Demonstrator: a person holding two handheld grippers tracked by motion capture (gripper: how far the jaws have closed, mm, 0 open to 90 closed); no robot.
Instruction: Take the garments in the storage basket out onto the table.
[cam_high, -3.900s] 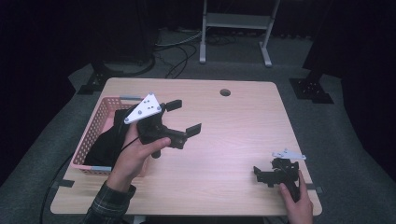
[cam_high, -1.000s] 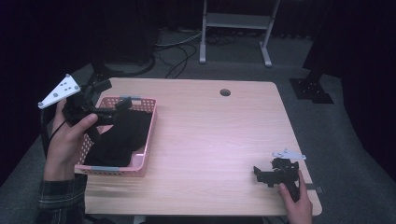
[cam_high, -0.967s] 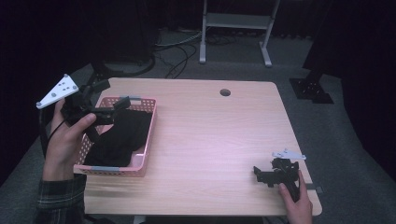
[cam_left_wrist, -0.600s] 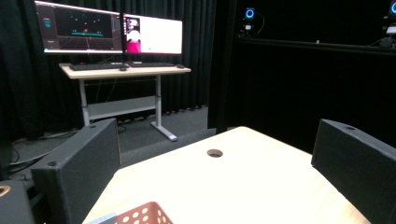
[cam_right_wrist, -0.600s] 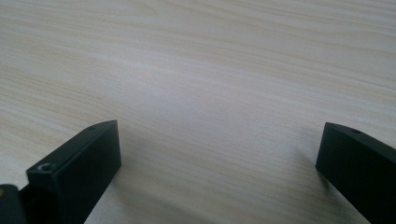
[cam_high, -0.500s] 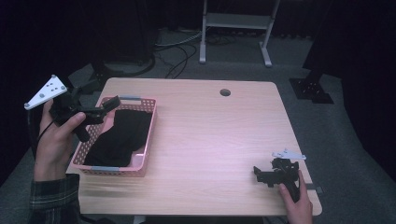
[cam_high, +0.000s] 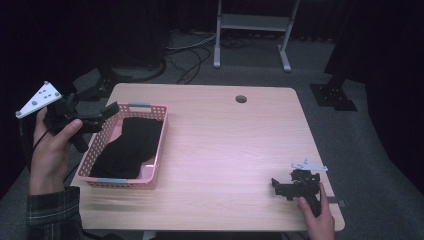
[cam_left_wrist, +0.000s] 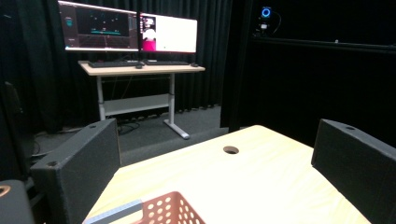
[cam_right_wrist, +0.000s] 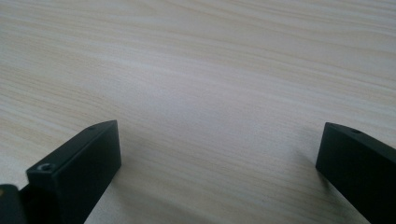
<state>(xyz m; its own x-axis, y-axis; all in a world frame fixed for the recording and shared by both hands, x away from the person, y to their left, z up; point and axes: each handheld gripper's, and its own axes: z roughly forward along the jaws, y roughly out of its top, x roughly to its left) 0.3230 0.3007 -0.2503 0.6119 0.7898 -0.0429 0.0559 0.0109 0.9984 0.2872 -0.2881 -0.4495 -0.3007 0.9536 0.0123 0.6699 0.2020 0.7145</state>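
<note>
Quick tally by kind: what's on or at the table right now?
Pink perforated plastic basket: 1
Black cloth lying in the basket: 1
Handheld grippers: 2, left gripper held up beside the basket, right gripper resting on the wooden table
Total: 4

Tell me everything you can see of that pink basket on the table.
The pink basket is a shallow rectangular tray, plastic by its look, with walls pierced by rows of round holes and a grey grip at each short end. It sits flat near the table's left edge. A black cloth lies crumpled inside, covering most of its floor. The left gripper hovers beside its far corner.
</note>
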